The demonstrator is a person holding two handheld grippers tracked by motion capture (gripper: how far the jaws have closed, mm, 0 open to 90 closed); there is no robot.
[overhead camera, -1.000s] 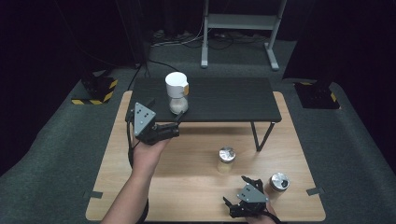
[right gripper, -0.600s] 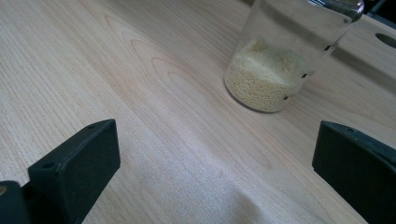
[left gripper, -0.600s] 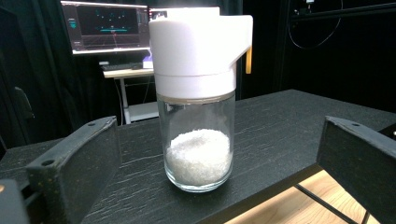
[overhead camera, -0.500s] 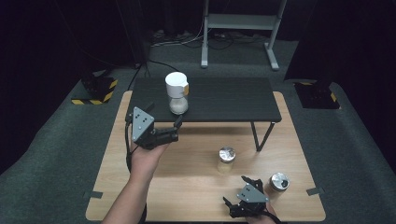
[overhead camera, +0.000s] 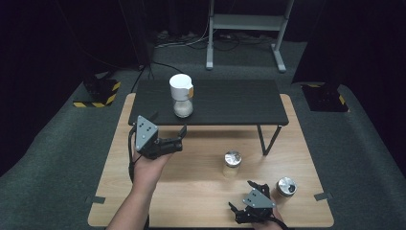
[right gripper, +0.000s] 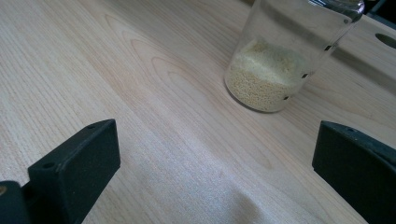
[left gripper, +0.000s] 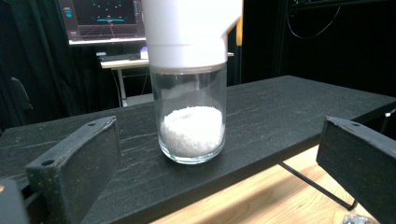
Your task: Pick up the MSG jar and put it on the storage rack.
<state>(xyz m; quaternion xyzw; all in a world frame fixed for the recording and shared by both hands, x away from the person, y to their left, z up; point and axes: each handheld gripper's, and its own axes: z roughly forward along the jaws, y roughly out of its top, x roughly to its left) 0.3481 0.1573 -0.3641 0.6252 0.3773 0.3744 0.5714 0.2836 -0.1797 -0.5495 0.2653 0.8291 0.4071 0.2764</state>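
The left tool (overhead camera: 168,130), jaws spread wide, is backing away from the white-capped jar (overhead camera: 182,95); the jar is standing released on the black shelf (overhead camera: 230,103).

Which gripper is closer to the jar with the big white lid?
Left. The left gripper sits open just in front of the white-lidded jar on the black shelf; the right gripper is far off near the table's front edge.

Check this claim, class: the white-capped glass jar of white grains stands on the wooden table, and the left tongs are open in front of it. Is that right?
Not quite. The white-capped glass jar stands on the black raised shelf, not on the wooden table, as the left gripper view shows. The left tongs are indeed open in front of it.
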